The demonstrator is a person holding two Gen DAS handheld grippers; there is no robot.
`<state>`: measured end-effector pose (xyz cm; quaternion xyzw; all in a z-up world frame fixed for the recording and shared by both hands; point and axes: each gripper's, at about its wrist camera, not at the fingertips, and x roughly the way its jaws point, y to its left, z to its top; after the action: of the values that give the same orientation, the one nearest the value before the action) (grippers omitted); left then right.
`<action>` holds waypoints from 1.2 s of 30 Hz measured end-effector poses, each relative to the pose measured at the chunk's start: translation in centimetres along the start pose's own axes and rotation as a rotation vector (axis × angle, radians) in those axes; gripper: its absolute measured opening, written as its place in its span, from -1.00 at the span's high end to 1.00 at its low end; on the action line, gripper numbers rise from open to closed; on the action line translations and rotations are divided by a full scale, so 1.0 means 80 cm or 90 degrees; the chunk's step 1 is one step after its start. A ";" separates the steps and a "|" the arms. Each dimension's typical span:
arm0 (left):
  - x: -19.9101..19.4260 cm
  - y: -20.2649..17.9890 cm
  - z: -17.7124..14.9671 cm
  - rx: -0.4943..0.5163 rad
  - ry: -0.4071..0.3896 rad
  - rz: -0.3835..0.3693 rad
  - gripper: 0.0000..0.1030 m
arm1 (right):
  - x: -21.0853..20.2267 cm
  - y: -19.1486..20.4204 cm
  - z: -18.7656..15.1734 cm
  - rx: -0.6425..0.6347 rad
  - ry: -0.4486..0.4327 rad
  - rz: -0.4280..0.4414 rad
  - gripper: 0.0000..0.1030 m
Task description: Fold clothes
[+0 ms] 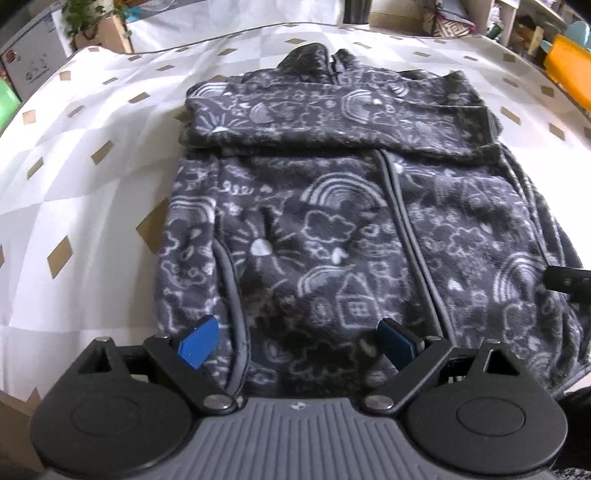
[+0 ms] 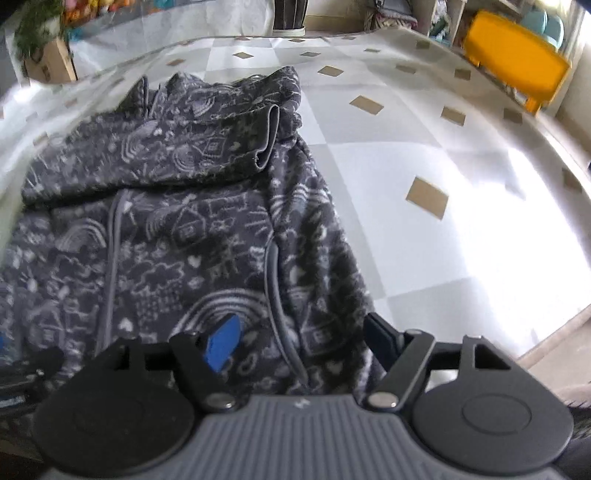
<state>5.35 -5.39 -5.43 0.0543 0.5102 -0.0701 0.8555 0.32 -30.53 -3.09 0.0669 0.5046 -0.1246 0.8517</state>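
A dark grey fleece jacket (image 1: 314,229) with white doodle print lies flat on the table, collar at the far end and zip down the middle. A sleeve (image 1: 332,114) is folded across its chest, and its cuff (image 2: 266,140) shows in the right wrist view. My left gripper (image 1: 299,341) hovers open over the near hem on the jacket's left half, blue pads (image 1: 195,343) wide apart. My right gripper (image 2: 301,341) stands open over the right half of the jacket (image 2: 184,229), near its right edge, with fabric and a pocket seam below the gap. A dark part of it (image 1: 569,278) shows at the right of the left wrist view.
The table wears a white and grey checked cloth (image 1: 74,166) with tan diamonds, bare to the right of the jacket (image 2: 443,221). Beyond the far edge stand a yellow piece of furniture (image 2: 517,66), a cardboard box with a plant (image 1: 99,29) and cluttered shelves.
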 end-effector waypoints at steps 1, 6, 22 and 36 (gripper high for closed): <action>0.002 0.001 -0.001 -0.006 0.004 -0.002 -0.80 | -0.001 -0.004 -0.001 0.006 -0.003 -0.003 -0.38; 0.001 0.002 -0.008 -0.017 0.010 -0.006 -0.80 | -0.002 -0.029 -0.004 0.052 0.004 -0.012 -0.38; 0.000 0.008 -0.012 -0.051 0.022 -0.022 -0.80 | 0.017 -0.058 -0.022 0.117 0.032 0.010 -0.28; 0.001 0.011 -0.012 -0.057 0.028 -0.026 -0.81 | 0.005 -0.044 -0.015 0.095 0.009 0.047 0.79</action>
<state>4.68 -4.36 -5.94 0.0067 0.5322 -0.0634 0.8442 -1.52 -33.71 -3.96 0.1498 0.4969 -0.1301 0.8448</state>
